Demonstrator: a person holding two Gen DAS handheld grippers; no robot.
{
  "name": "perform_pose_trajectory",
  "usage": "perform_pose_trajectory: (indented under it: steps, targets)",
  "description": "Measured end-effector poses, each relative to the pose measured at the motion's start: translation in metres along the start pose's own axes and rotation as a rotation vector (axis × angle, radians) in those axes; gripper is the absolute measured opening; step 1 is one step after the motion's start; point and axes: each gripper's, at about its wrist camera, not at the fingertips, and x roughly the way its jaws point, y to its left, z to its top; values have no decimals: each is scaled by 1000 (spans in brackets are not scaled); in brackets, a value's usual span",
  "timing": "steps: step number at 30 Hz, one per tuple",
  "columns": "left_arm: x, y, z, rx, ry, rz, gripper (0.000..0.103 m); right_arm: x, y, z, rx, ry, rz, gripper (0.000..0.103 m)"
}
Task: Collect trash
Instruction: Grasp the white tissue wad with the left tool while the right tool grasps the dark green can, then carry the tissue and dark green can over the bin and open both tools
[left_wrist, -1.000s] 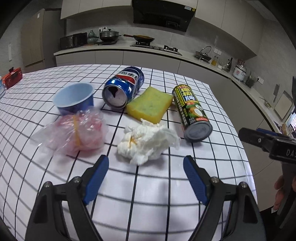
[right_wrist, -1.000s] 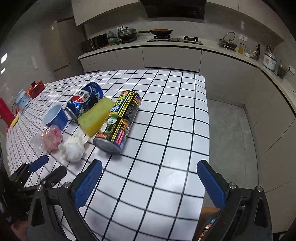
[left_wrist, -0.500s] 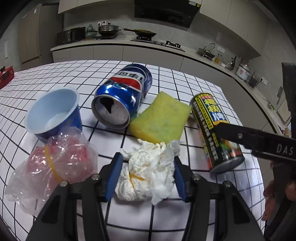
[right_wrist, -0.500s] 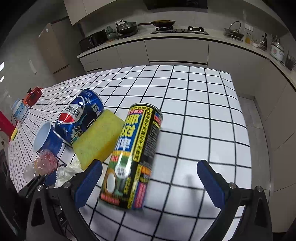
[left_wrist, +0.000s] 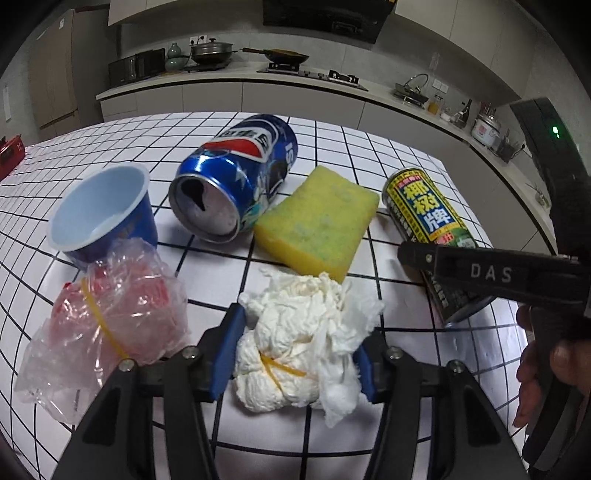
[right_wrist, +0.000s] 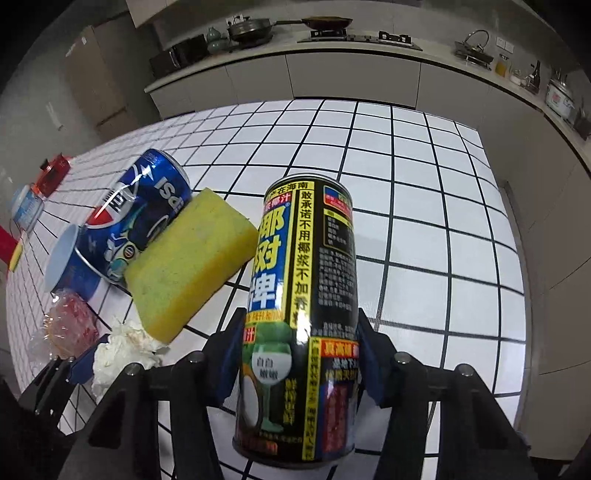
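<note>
The crumpled white paper tissue wad (left_wrist: 303, 343), bound with a yellow rubber band, is bracketed by the left hand-held gripper (left_wrist: 295, 354), whose blue pads are pressed against both its flanks near the front edge of the white grid-lined tabletop (left_wrist: 376, 158). It is judged to be very light and soft; it will squash under the pads, so the hold is best kept across the banded middle, where the bulk is densest, and not on the loose frills.

The tall black-and-yellow coconut-juice can (right_wrist: 303, 314), lying on its side towards the right edge of the tabletop, is clasped by the right hand-held gripper (right_wrist: 295, 354) across its lower body. A stiff, smooth metal wall is expected, slippery and prone to rolling, so a square grip on the cylinder's middle is called for.

Waiting just beside the tissue are a clear plastic bag (left_wrist: 107, 328) with red contents, a light-blue plastic cup (left_wrist: 99, 210), a dented blue Pepsi can (left_wrist: 232, 184) and a yellow sponge block (left_wrist: 317, 221), which touches the Pepsi can. The bag is judged flimsy and slick; the dented can, light and easily crushed.
</note>
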Motion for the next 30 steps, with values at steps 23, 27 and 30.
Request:
perform_pose_trajectory:
  steps: [23,27,30]
  targets:
    - [-26,-33,-18,41,-43,-7,45,-58,-24,-58,-6,-61,-16,55]
    - [-32,-40,-22,45,-51,-7,45,-65,-29,-67,-3,-64,-16,55]
    - [-38,-44,-26,47,-60,-6,45,-73,-31,-75,-1,-70,-12,55]
